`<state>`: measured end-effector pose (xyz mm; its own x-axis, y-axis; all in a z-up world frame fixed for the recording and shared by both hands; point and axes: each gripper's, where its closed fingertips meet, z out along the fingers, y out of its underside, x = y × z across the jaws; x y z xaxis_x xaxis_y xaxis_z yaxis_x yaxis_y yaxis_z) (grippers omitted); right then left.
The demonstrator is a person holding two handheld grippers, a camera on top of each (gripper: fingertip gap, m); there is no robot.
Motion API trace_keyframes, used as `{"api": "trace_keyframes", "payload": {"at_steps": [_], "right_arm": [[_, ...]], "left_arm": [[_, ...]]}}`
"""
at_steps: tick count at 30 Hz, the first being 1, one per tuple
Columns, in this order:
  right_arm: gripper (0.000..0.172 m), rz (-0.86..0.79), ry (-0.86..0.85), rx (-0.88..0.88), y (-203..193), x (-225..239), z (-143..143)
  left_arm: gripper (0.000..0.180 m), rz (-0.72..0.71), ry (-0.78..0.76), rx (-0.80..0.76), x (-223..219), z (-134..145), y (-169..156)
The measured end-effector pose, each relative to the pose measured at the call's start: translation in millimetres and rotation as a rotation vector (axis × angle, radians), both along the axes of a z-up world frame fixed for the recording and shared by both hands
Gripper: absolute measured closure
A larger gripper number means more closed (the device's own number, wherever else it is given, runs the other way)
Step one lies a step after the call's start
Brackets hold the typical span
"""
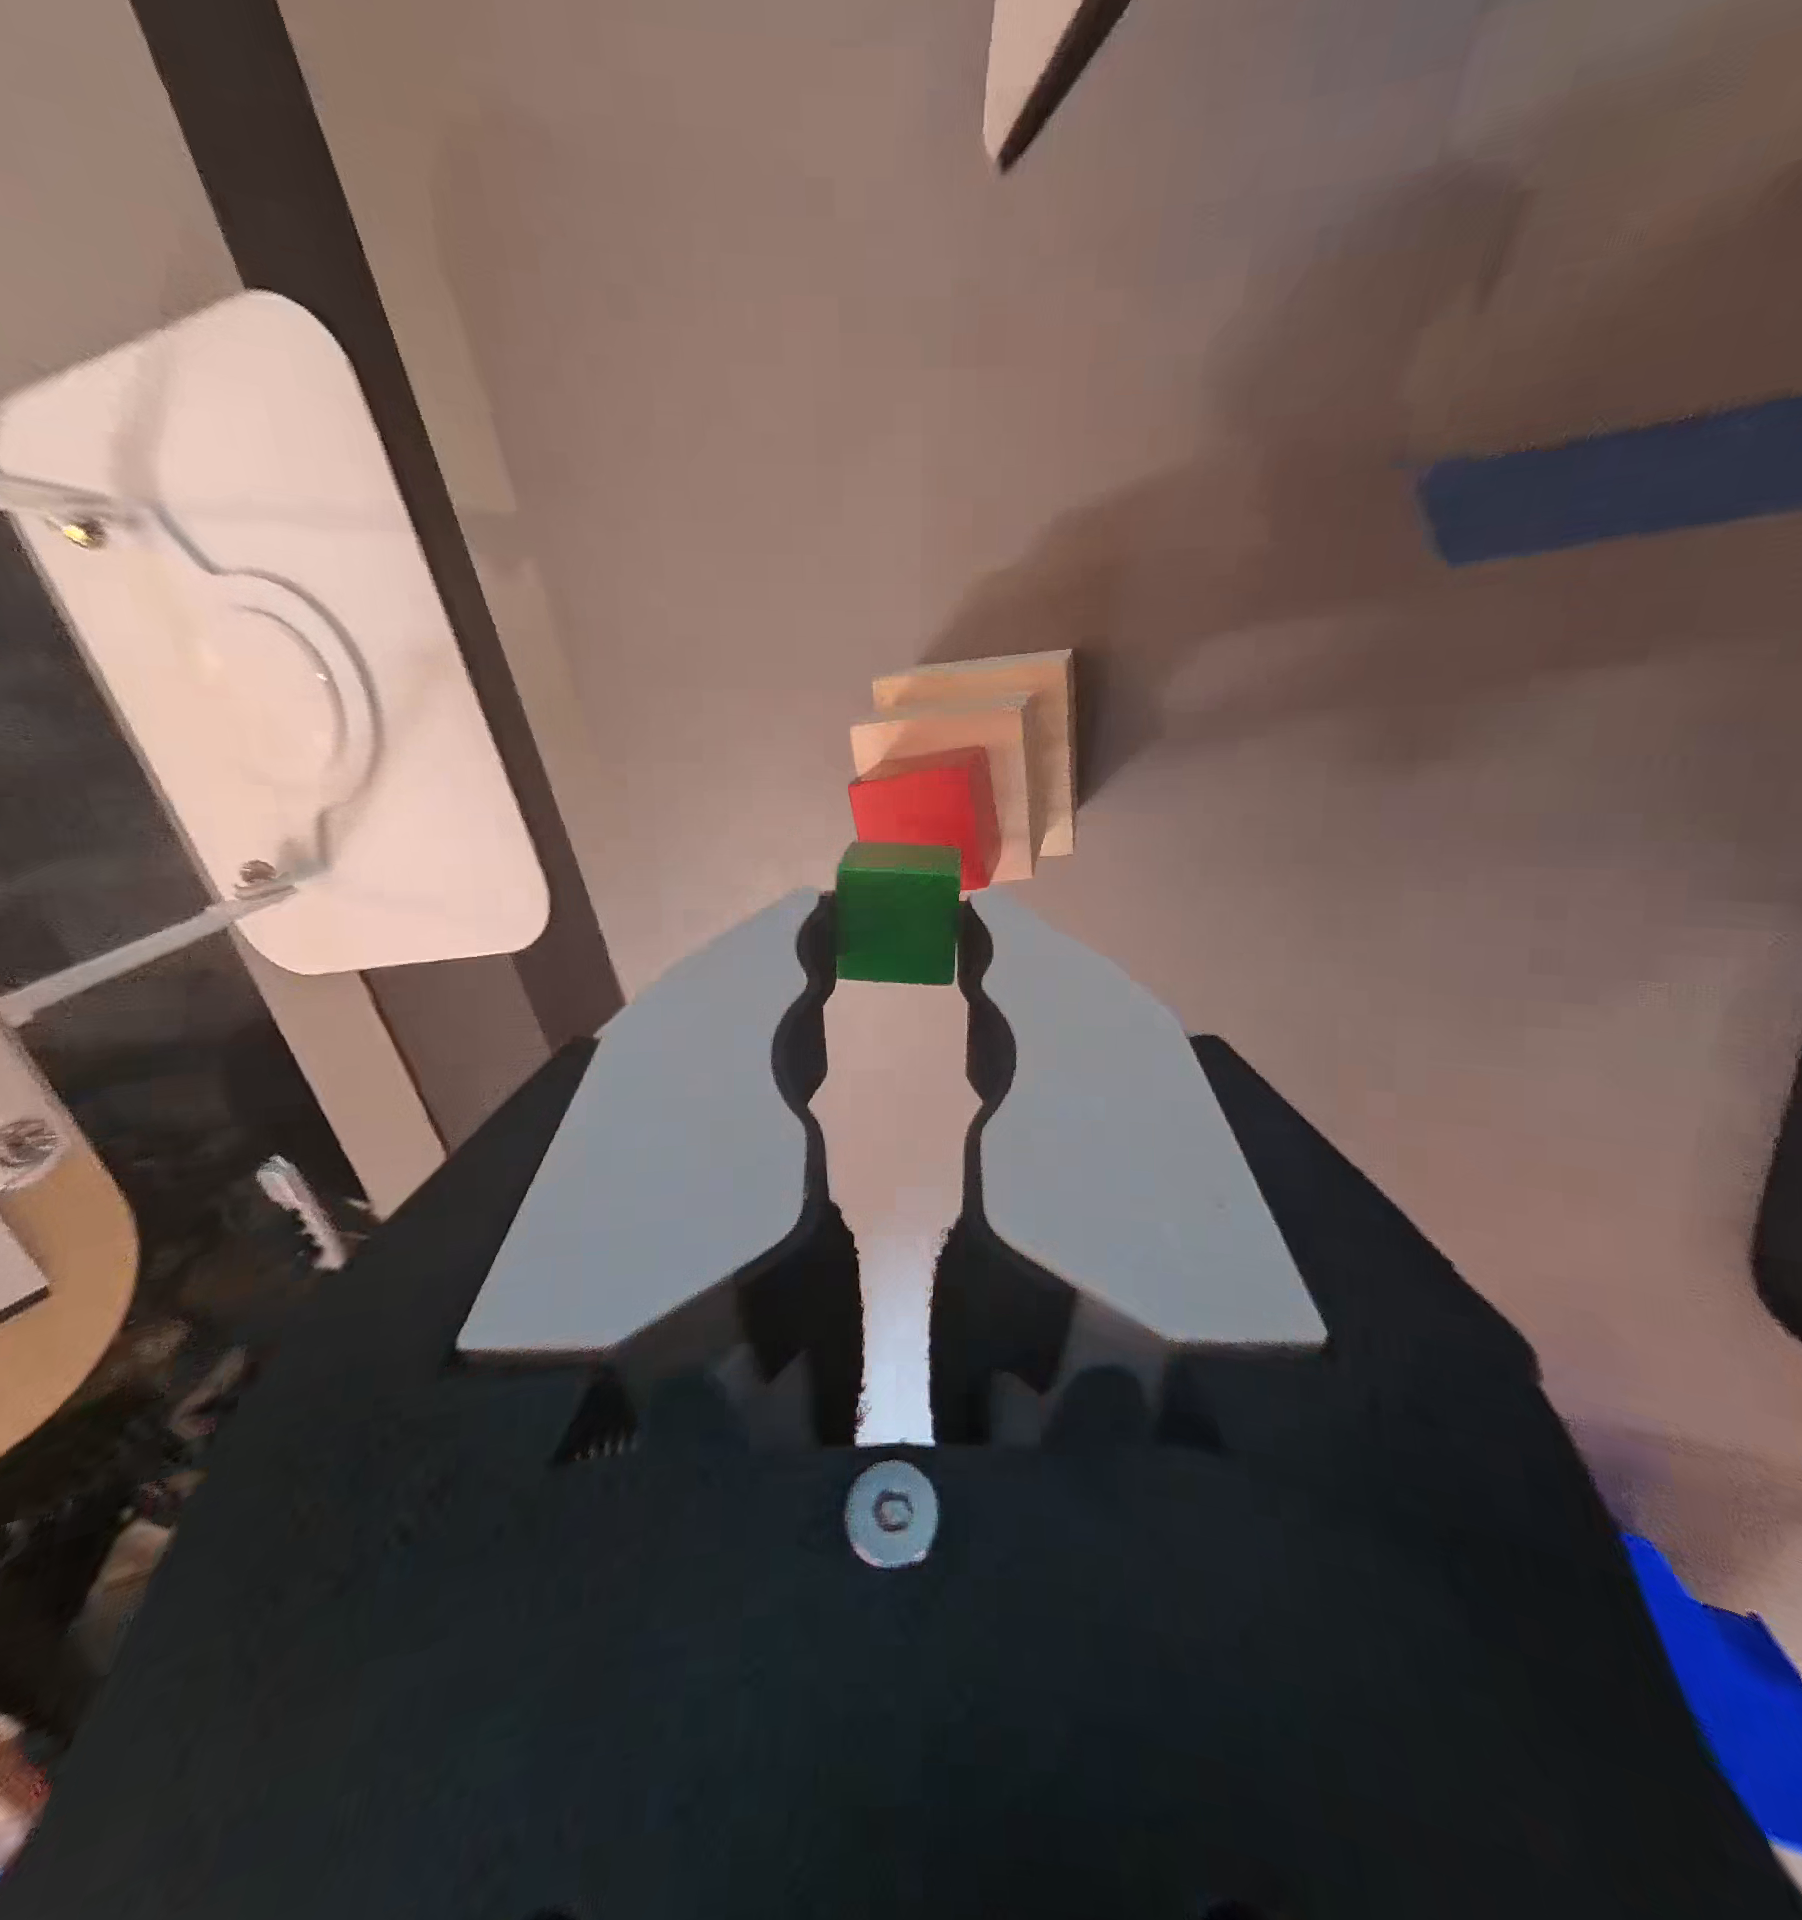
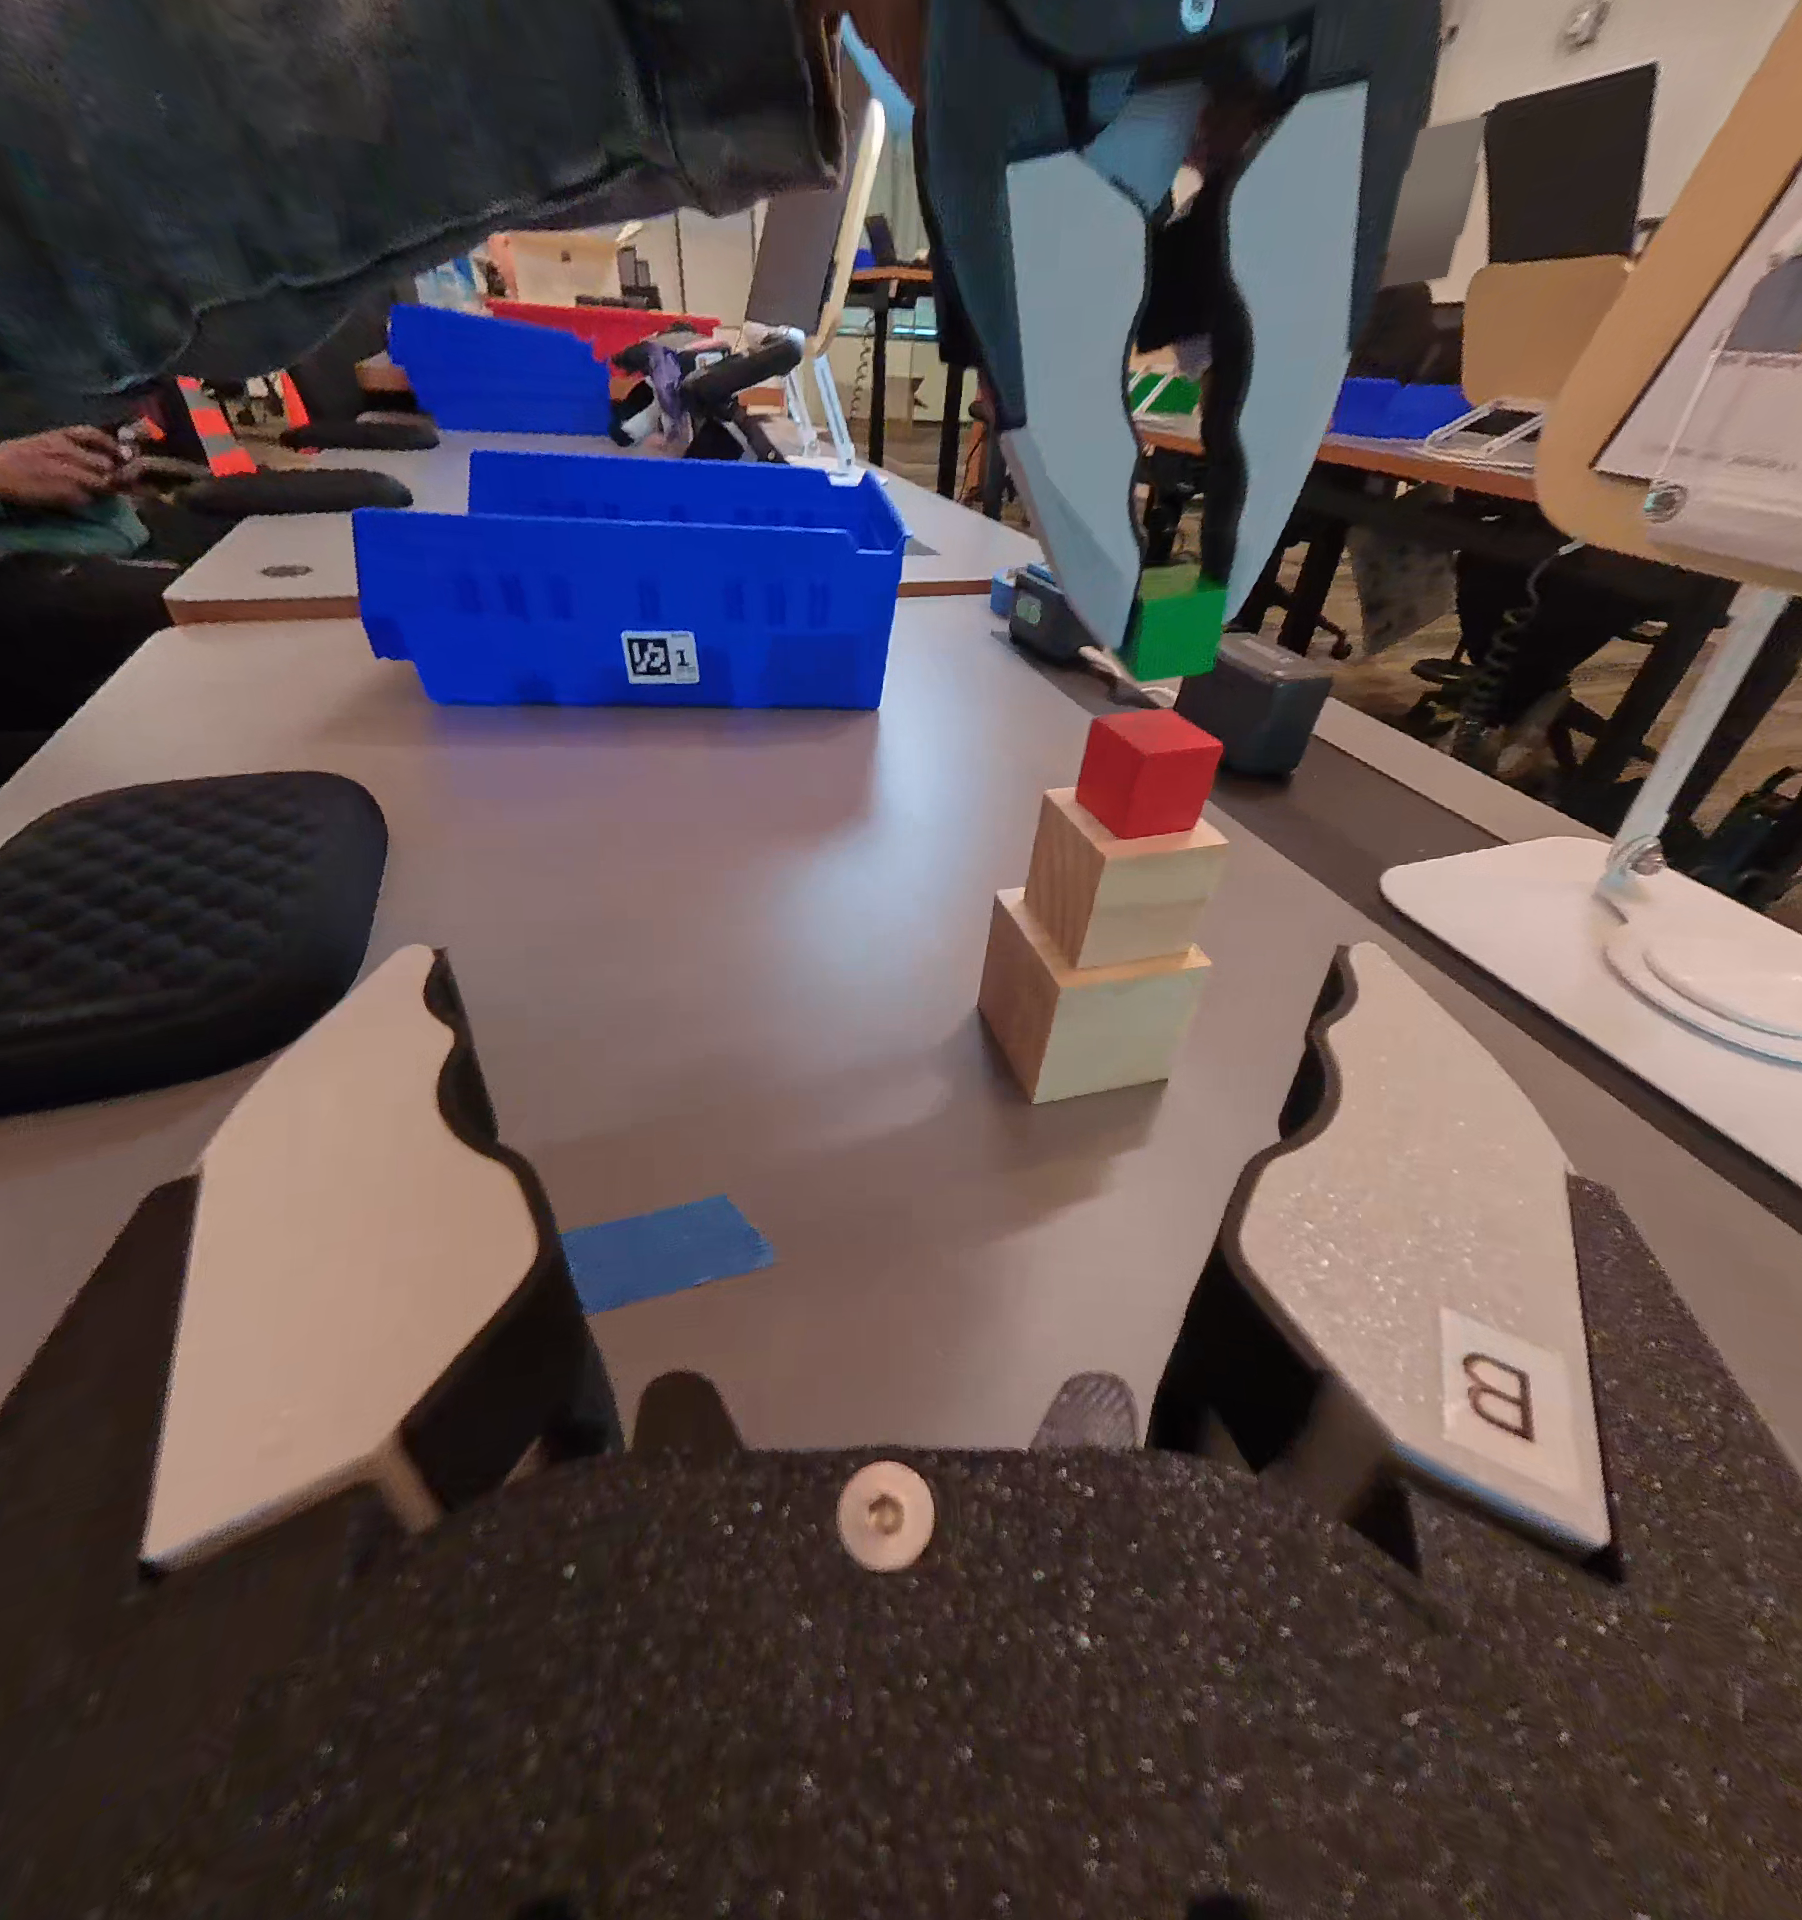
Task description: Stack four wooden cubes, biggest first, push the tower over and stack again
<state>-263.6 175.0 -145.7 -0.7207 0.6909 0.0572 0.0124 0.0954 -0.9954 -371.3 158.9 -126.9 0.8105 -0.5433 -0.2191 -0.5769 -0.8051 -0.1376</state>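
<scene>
Nearest the right wrist camera, the right gripper (image 2: 881, 1049) stands spread wide with nothing between its grey fingers, low over the grey table (image 2: 731, 935). Just beyond its fingertips a three-cube tower rises: a large pale wooden cube (image 2: 1089, 1013) at the base, a smaller pale wooden cube (image 2: 1125, 894) on it, and a small red painted cube (image 2: 1146, 774) on top, each set slightly askew on the one below. Above the red cube, apart from it, hangs a small green painted cube (image 2: 1177, 623), clenched between both pads of the left gripper (image 2: 1172, 597), which points straight down from a dark sleeve (image 2: 357, 156). Only this view shows the gap between green and red, along with a blue plastic bin (image 2: 627, 603), a blue tape strip (image 2: 663, 1247) and a black quilted pad (image 2: 138, 925). From the left wrist view, looking down along the fingers, the green cube (image 1: 897, 914) sits at the fingertips with the stack nested beneath it, offset to the upper right, and a white lamp base (image 1: 253, 634) lies off to the left.
</scene>
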Motion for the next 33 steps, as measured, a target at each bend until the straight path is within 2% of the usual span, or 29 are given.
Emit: {"api": "trace_keyframes", "payload": {"at_steps": [4,9,33], "right_arm": [[0.027,-0.014,0.013,-0.024,5,-1,5],[0.028,-0.019,0.018,-0.023,6,-2,5],[0.031,-0.008,0.012,-0.027,7,-2,3]], "left_arm": [[0.158,0.093,-0.095,-0.008,4,-5,4],[0.158,0.162,-0.124,-0.009,3,-13,3],[0.152,0.21,-0.116,-0.041,1,-20,2]]}}
